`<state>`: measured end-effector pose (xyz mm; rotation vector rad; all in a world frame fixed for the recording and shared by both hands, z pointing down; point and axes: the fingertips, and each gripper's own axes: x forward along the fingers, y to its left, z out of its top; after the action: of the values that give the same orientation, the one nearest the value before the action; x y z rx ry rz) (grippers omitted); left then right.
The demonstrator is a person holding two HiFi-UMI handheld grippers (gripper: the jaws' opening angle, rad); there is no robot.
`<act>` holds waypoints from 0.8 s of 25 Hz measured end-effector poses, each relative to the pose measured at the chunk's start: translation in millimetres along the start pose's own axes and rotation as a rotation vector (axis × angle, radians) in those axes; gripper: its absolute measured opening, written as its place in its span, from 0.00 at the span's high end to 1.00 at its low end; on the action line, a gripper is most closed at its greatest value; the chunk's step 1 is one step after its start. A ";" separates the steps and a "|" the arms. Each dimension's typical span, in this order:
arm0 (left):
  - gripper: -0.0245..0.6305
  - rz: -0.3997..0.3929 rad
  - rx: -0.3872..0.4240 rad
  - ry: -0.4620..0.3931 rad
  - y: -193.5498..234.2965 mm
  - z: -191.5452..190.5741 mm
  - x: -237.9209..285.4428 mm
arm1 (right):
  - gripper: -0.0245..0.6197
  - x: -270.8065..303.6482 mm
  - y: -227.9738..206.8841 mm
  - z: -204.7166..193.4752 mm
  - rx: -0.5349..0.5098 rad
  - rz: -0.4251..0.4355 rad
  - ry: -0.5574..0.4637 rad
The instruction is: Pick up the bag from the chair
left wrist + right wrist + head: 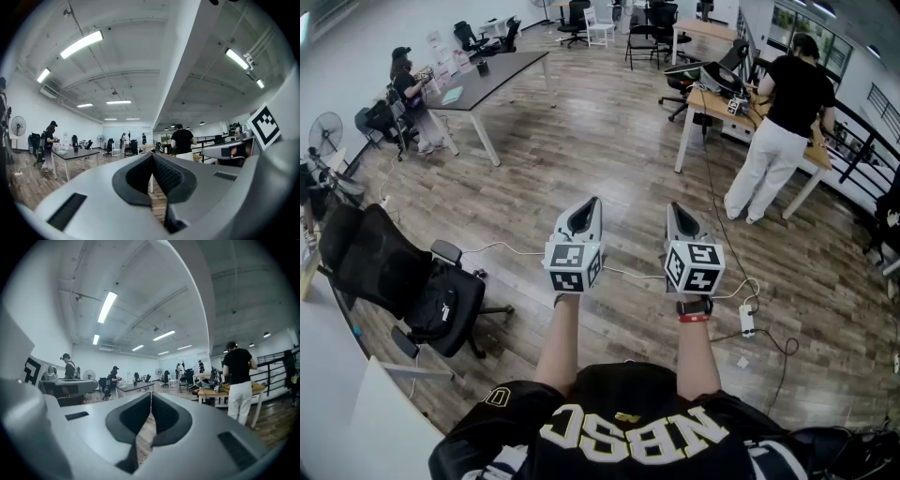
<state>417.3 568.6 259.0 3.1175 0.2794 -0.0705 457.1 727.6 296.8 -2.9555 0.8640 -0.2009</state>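
Observation:
A black bag [434,310] lies on the seat of a black office chair [382,268] at the left of the head view. My left gripper [584,215] is held out over the wood floor, well to the right of the chair, jaws shut and empty. My right gripper [678,217] is beside it, also shut with nothing held. In the left gripper view the left gripper [152,157] has its jaw tips together, and in the right gripper view the right gripper [151,397] has them meeting too. Neither gripper view shows the chair or bag.
A dark table [492,77] stands far left with a seated person [411,89]. A person in black top and white trousers [778,131] stands at a wooden desk [720,108] on the right. White cables and a power strip [747,321] lie on the floor. A fan [325,129] stands far left.

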 end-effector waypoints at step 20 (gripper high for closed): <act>0.94 0.177 -0.047 0.055 -7.8 -48.6 -7.6 | 0.93 27.8 -3.4 -44.0 0.074 0.191 0.063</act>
<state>410.6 575.6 307.9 3.0850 0.0043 0.0229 475.8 714.7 343.6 -2.7910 1.1129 -0.3094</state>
